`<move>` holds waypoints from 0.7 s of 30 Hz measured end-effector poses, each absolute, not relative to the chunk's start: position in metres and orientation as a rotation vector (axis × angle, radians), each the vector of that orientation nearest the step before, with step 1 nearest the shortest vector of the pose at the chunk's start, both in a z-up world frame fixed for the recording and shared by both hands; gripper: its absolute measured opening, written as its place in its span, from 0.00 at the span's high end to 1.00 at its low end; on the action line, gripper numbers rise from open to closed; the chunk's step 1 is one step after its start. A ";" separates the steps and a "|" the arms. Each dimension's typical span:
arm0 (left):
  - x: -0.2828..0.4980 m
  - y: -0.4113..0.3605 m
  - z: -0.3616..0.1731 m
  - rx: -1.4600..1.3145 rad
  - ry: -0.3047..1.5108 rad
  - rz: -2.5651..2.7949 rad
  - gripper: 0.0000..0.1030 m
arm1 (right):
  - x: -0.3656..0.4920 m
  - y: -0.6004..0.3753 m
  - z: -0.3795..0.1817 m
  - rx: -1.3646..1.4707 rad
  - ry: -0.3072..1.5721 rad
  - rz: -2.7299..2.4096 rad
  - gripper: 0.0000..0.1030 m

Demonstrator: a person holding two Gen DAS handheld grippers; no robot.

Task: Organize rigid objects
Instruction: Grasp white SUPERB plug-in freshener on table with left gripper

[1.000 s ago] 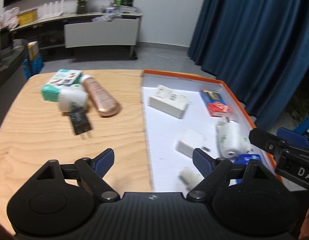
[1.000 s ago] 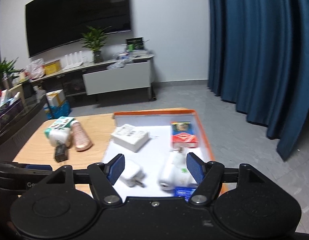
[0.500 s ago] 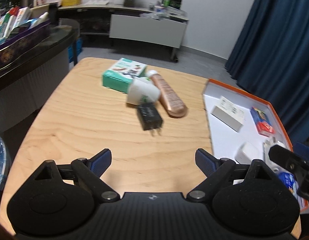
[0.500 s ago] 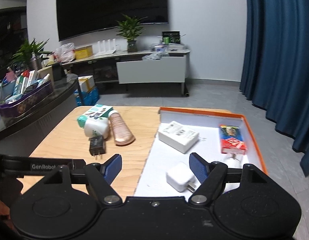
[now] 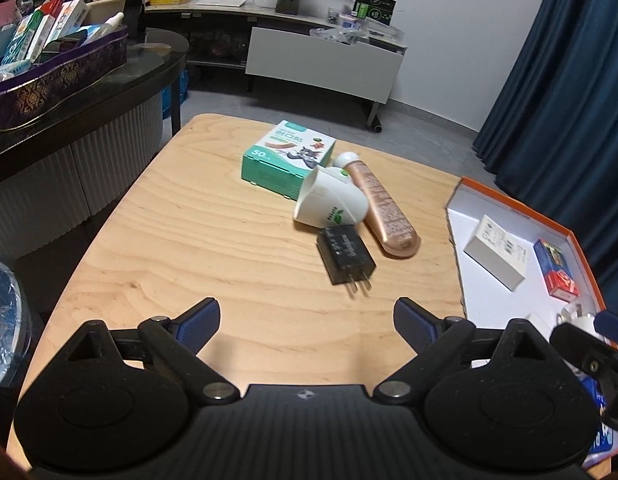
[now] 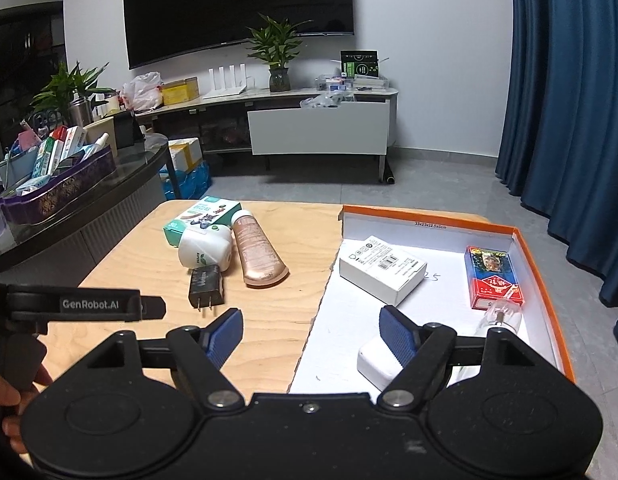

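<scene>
On the wooden table lie a black plug adapter (image 5: 345,254), a white bottle (image 5: 331,204) on its side, a rose-gold tube (image 5: 383,210) and a green box (image 5: 287,160). My left gripper (image 5: 307,314) hovers just short of the adapter, its jaws opening with nothing between them. My right gripper (image 6: 311,320) stands open and empty over the left edge of the orange-rimmed tray (image 6: 429,220). In the tray are a white box (image 6: 383,264), a red and blue card box (image 6: 493,276), a white charger (image 6: 375,362) and a clear bulb (image 6: 503,316).
A dark curved counter (image 5: 109,80) with a purple basket of boxes stands left of the table. Blue curtains (image 6: 569,120) hang at the right. A white low cabinet (image 6: 317,128) and a wall screen are at the back. A person's hand (image 6: 5,392) holds the left gripper.
My left gripper swung left from the tray to the wooden table, now facing the adapter, and its jaws widened. My right gripper shifted left over the tray's edge and its jaws widened too.
</scene>
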State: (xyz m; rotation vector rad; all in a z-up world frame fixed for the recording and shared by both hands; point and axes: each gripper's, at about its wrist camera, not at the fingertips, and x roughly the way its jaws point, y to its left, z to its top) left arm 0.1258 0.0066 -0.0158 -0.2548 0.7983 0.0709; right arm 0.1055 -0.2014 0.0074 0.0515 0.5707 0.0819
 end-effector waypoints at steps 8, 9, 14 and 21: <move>0.154 0.009 -0.021 -0.222 0.794 0.077 0.04 | 0.113 -0.204 0.000 0.058 0.583 0.090 0.14; 0.159 0.010 -0.022 -0.216 0.795 0.079 0.04 | 0.114 -0.204 -0.001 0.060 0.584 0.090 0.14; 0.188 0.006 -0.027 -0.163 0.787 0.083 0.04 | 0.118 -0.208 -0.004 0.067 0.584 0.084 0.13; 0.226 0.004 -0.037 -0.074 0.783 0.098 0.03 | 0.126 -0.216 -0.007 0.082 0.588 0.077 0.13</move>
